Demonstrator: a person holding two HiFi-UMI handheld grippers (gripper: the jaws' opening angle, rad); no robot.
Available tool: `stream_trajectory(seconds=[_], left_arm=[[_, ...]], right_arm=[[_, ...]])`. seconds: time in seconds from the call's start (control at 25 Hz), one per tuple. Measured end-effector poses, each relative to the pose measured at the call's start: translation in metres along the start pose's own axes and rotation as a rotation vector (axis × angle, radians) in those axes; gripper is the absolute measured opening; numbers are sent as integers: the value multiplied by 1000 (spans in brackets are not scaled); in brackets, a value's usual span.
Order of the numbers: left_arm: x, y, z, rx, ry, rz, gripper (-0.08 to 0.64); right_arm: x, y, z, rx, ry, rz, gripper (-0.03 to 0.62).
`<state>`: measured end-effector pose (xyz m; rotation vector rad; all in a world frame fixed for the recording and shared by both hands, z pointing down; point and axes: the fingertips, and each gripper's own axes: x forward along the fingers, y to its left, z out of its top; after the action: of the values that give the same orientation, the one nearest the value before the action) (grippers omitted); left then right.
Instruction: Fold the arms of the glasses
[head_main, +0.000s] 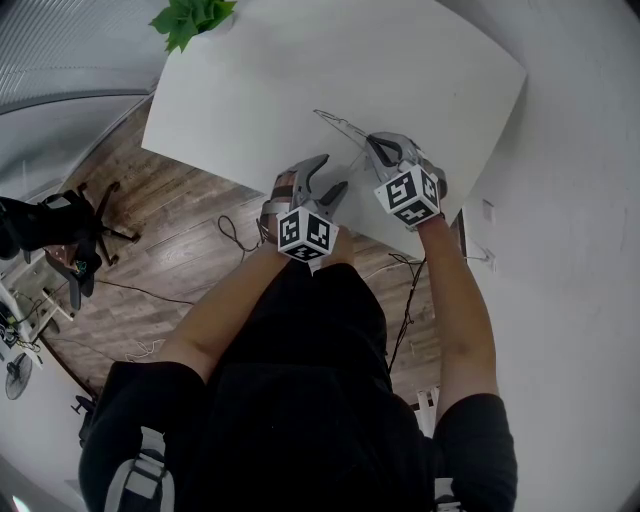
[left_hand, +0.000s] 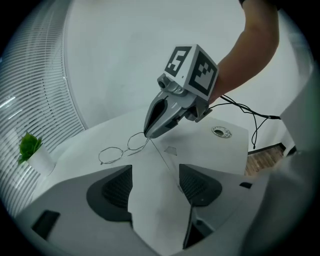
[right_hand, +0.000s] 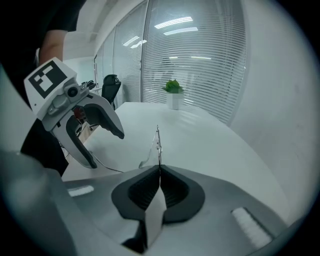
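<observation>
Thin wire-framed glasses (head_main: 340, 125) rest on the white table (head_main: 300, 70), near its front edge. My right gripper (head_main: 373, 146) is shut on the frame at one end of the lenses. In the left gripper view its tip (left_hand: 147, 134) pinches the glasses (left_hand: 119, 151), and one thin arm (left_hand: 165, 162) runs back from there toward my left gripper's right pad. My left gripper (head_main: 333, 176) stands open just left of the right one, with nothing pressed between its pads (left_hand: 202, 185). In the right gripper view the glasses (right_hand: 157, 142) stand up edge-on from the shut jaws.
A small potted plant (head_main: 190, 18) stands at the table's far left corner. A round cable grommet (left_hand: 220, 132) sits in the tabletop behind the right gripper. The table's front edge is right under both grippers; an office chair (head_main: 60, 225) and cables are on the wooden floor.
</observation>
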<state>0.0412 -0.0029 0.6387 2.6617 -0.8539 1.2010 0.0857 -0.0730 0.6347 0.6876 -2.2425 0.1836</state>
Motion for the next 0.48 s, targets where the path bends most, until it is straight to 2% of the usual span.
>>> stream_trajectory(seconds=[0.2,0.48], left_arm=[[-1,18,-4,-41,3,30,285],[-2,39,-3,-60,-14,56,285]], right_arm=[[0,4,-3,-13,2,19,14],[-2,4,-5,-20,7,33,12]])
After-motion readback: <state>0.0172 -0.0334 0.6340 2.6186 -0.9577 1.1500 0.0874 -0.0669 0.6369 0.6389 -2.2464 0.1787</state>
